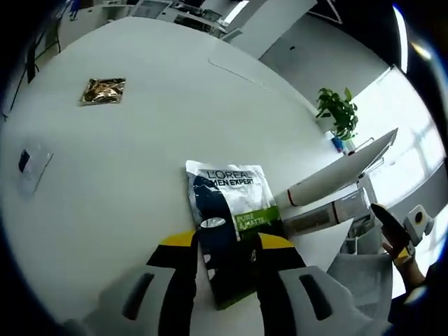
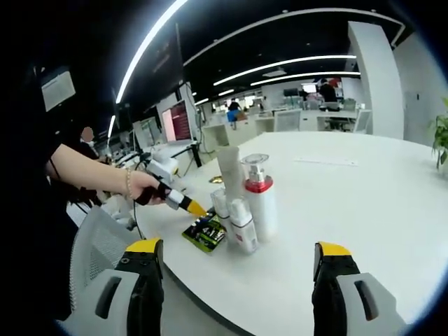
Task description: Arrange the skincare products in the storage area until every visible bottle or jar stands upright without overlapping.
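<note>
One flat L'Oréal Men Expert sachet (image 1: 231, 210), dark blue and green, sits clamped between left gripper (image 1: 225, 260) jaws; right gripper (image 2: 238, 269) gapes wide, holding nothing.

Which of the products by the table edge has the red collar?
The pump bottle, tallest but for the white tube behind; its neighbours lack red.

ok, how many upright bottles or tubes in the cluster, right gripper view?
4, touching: red-collared pump bottle at right, tall tube behind it, small bottle in front, short tube at left. More may be hidden behind.
</note>
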Tool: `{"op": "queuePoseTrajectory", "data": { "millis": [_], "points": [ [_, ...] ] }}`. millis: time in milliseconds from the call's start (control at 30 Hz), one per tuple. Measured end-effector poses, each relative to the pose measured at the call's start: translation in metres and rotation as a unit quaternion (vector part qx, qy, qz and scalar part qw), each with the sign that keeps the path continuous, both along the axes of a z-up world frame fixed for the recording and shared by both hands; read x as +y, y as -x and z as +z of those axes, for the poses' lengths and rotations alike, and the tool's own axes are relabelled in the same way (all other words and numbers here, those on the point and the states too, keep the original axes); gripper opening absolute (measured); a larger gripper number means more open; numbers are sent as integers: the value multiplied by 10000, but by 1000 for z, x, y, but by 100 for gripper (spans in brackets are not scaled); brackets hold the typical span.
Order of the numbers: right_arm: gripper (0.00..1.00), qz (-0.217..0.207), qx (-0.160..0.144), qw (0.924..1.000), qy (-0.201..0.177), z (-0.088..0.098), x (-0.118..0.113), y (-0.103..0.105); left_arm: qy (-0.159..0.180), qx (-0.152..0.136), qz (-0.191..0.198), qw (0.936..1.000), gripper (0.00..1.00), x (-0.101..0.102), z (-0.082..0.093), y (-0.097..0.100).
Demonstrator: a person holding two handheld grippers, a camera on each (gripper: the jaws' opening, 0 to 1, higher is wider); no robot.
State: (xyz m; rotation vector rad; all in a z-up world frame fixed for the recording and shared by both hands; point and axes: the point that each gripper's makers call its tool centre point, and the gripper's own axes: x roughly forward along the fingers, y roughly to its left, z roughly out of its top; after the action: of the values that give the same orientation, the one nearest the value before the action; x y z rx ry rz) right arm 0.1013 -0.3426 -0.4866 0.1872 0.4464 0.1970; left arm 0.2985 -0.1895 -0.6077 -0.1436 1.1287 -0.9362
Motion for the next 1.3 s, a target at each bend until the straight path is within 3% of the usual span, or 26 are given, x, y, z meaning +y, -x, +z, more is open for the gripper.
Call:
{"op": "queuePoseTrajectory", "data": {
  "millis": [200,433,633,733,800,1033,1200,1300],
  "points": [
    [91,29,10,10000,9,-1,1,0,-7,-131,-1,9999,30,3,7,3],
    [91,82,56,9999,17,-2,3,1,-188,-589,10,9981,43,18,10,3],
    [90,141,73,9999,27,-3,5,2,-292,-659,119,9973,48,41,13,17],
    [89,167,86,9998,32,-3,6,2,-299,-803,118,9963,52,48,24,29],
    [89,184,92,9998,26,-3,7,2,-306,-912,113,9953,56,47,23,27],
    [88,235,135,9996,62,-4,9,3,-107,-1257,167,9919,68,59,51,33],
    [88,235,127,9996,55,-5,9,3,150,-1761,-100,9842,76,56,76,41],
    [87,246,123,9996,69,-4,9,4,295,-1908,-129,9811,78,58,84,44]
  ]
}}
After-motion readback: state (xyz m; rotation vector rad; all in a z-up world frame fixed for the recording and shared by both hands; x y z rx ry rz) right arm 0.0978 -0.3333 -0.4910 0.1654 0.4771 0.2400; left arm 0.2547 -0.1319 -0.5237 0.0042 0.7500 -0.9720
